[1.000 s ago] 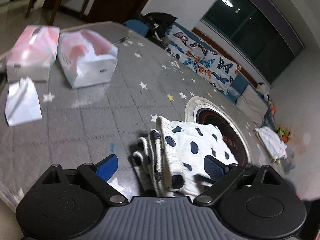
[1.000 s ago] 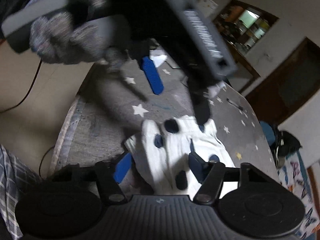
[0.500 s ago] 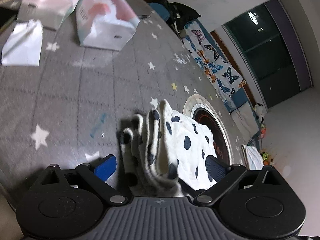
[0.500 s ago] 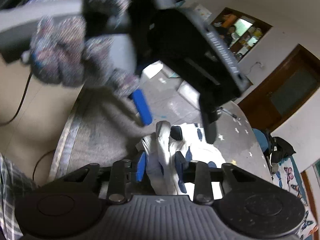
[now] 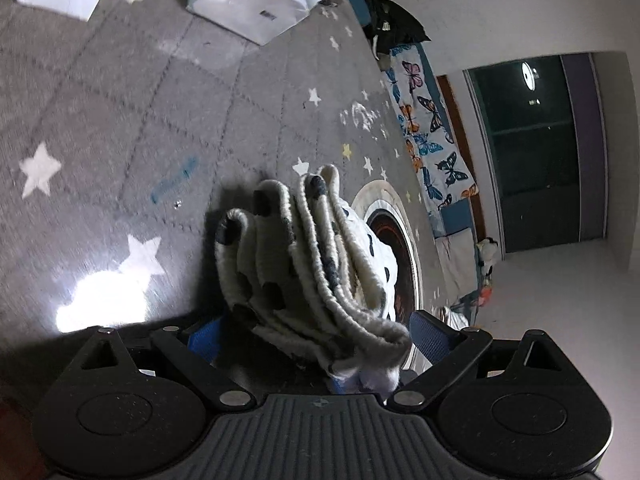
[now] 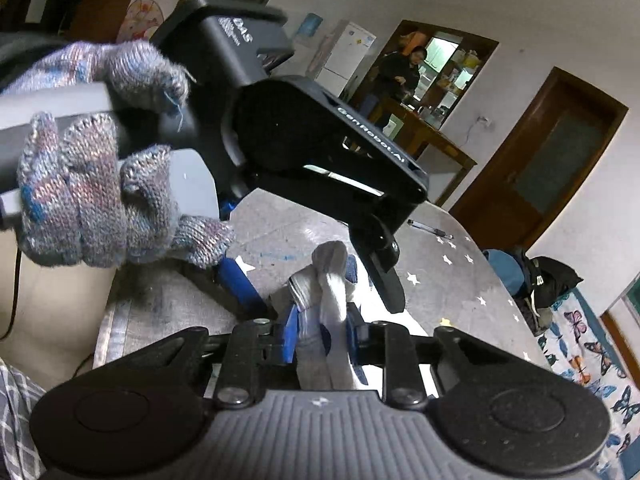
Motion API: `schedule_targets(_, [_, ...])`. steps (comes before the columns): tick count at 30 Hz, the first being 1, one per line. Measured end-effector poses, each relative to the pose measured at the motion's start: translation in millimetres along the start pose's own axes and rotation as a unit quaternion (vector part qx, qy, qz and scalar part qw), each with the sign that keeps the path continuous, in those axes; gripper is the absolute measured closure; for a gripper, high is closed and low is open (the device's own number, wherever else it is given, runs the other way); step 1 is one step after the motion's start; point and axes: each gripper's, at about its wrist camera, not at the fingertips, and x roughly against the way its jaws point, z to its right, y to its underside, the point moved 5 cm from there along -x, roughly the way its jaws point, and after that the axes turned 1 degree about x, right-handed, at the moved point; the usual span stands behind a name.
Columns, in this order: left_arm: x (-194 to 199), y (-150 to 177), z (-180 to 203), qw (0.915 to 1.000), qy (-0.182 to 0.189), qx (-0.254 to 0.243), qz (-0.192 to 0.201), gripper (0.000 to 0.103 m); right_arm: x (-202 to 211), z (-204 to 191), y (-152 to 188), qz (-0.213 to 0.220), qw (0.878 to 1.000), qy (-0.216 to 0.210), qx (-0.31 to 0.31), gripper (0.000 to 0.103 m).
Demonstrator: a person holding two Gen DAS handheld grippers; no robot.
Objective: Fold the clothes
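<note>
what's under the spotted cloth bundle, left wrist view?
The spotted cloth sits bunched on the grey star-print table cover, overlapping the round ringed plate set into it. Only the plate's right part shows; anything else beneath is covered.

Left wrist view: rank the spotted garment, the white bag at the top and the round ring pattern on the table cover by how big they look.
1. Spotted garment, largest, though it sits right at the lens.
2. White bag, cut off by the frame, so it may rank too low.
3. Round ring pattern, partly hidden behind the garment, so its full size cannot be told.
</note>
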Motion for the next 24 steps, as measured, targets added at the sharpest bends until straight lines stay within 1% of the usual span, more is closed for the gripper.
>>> schedule_targets(1, [-1.0,-0.5,-0.4,1.0000,0.002,0.004,0.000,0.012,0.9,1.9,1.3,0.002,1.000,-0.001,-0.002,0.080])
schedule_targets(5, [-5.0,-2.3,-2.2,0.9998,0.010,0.018,0.001,0.024,4.5,5.4,8.3,0.004,1.000,-0.010,-0.007,0.080])
schedule_targets(8, [-8.6,-2.0,-4.8,0.9998,0.011,0.016,-0.001,0.037,7.3,7.0,13.2,0.004,1.000,-0.016,-0.011,0.080])
schedule_targets(10, [-9.6,-2.4,-8.6,0.9999,0.007,0.016,-0.002,0.054,11.9,7.8,16.3,0.004,1.000,-0.019,-0.014,0.080])
schedule_targets(11, [-9.7,-2.7,-10.7,0.9999,0.006,0.016,-0.002,0.057,12.2,6.8,17.5,0.002,1.000,-0.023,-0.016,0.080])
schedule_targets(12, [-9.7,-2.7,-12.2,0.9998,0.006,0.016,-0.002,0.062,11.0,7.0,19.0,0.001,0.999,-0.028,-0.020,0.080])
schedule_targets(13, [-9.7,-2.7,-13.0,0.9999,0.006,0.014,-0.002,0.066,10.0,8.6,20.6,-0.002,0.999,-0.033,-0.024,0.078])
schedule_targets(16, [-9.4,-3.5,-13.7,1.0000,0.004,0.005,0.000,0.071,10.3,13.1,24.7,-0.006,0.998,-0.045,-0.034,0.073])
schedule_targets(18, [-9.0,-4.5,-15.5,1.0000,0.002,0.002,0.001,0.072,15.0,18.3,27.5,-0.005,0.997,-0.056,-0.053,0.072])
schedule_targets(21, [-8.4,-4.7,-18.3,1.0000,0.003,0.000,0.002,0.072,23.8,31.9,35.0,-0.008,0.993,-0.071,-0.092,0.072])
schedule_targets(24, [-8.2,-4.3,-19.3,1.0000,0.006,-0.003,0.001,0.072,29.2,49.7,44.2,-0.014,0.987,-0.075,-0.142,0.072])
